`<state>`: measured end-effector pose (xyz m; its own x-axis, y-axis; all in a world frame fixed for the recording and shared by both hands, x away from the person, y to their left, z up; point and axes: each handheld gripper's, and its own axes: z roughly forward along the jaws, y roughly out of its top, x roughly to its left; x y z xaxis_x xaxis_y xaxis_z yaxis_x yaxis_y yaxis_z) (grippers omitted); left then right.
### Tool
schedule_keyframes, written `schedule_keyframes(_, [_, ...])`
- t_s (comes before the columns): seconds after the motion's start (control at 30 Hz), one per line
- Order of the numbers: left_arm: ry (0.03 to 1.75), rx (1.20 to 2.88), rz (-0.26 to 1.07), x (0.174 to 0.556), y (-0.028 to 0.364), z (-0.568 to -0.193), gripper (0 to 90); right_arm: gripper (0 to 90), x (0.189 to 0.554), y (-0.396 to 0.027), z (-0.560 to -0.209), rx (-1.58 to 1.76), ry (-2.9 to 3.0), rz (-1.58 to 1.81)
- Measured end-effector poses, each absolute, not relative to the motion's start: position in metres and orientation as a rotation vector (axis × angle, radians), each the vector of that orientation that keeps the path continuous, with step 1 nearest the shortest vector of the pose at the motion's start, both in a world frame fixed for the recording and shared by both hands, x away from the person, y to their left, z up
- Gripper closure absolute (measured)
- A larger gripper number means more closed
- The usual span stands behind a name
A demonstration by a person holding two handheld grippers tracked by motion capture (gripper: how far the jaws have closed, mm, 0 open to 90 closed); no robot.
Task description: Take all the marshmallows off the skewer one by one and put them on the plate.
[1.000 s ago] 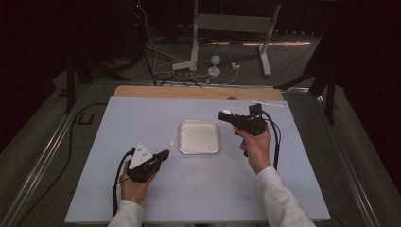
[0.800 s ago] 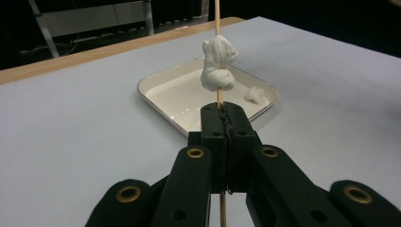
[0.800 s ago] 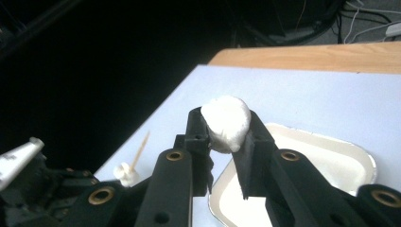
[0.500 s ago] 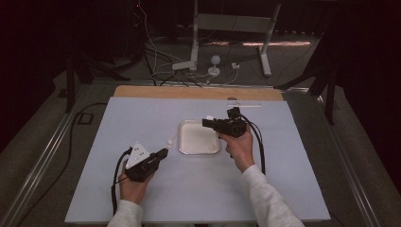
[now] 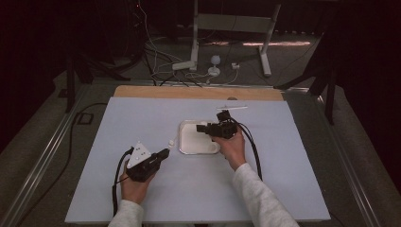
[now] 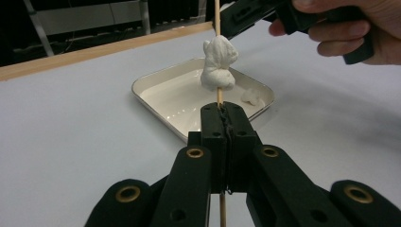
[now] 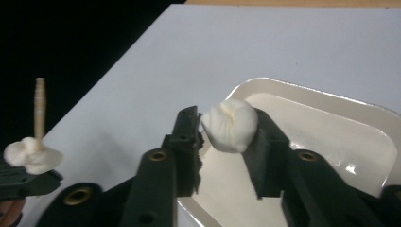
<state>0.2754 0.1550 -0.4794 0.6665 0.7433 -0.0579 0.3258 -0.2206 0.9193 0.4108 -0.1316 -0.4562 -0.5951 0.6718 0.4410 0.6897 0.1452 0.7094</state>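
My left gripper [image 6: 222, 111] is shut on a thin wooden skewer [image 6: 218, 94] that stands upright with a white doughy lump [image 6: 217, 64] threaded on it. In the high view this gripper [image 5: 165, 152] rests left of the white square tray [image 5: 187, 147]. My right gripper [image 5: 203, 127] hovers over the tray's right side and points left. Its jaws have just been opening and stand apart [image 7: 227, 123]. A small white lump [image 7: 231, 125] shows between them above the tray's corner [image 7: 331, 99]. I cannot tell whether the pads touch it. A small white piece [image 6: 250, 96] lies in the tray.
The pale blue mat [image 5: 118, 123] covers the table, with a wooden edge [image 5: 156, 91] at the far side. A thin pale stick [image 5: 231, 107] lies beyond the tray. Cables and a stand's legs [image 5: 227, 42] sit on the floor behind.
My right hand has come left and down from the table's right side to over the tray, and its jaws have spread. The left gripper and skewer have stayed put.
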Motion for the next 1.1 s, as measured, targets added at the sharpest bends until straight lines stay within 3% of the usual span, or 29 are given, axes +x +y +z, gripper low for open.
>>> schedule_keyframes(0.1, [0.852, 1.813, 0.487, 0.276, 0.155, -0.479, 89.8, 50.9, 0.414, -0.13, -0.461, -1.444, -2.366, -1.461])
schedule_keyframes(0.57, [0.855, 1.81, 0.489, 0.276, 0.155, -0.479, 89.7, 29.2, 0.408, -0.132, -0.456, -1.407, -2.35, -1.498])
schedule_keyframes(1.1, [0.853, 1.808, 0.489, 0.276, 0.153, -0.479, 89.7, 29.2, 0.375, -0.122, -0.449, -1.227, -2.29, -1.555])
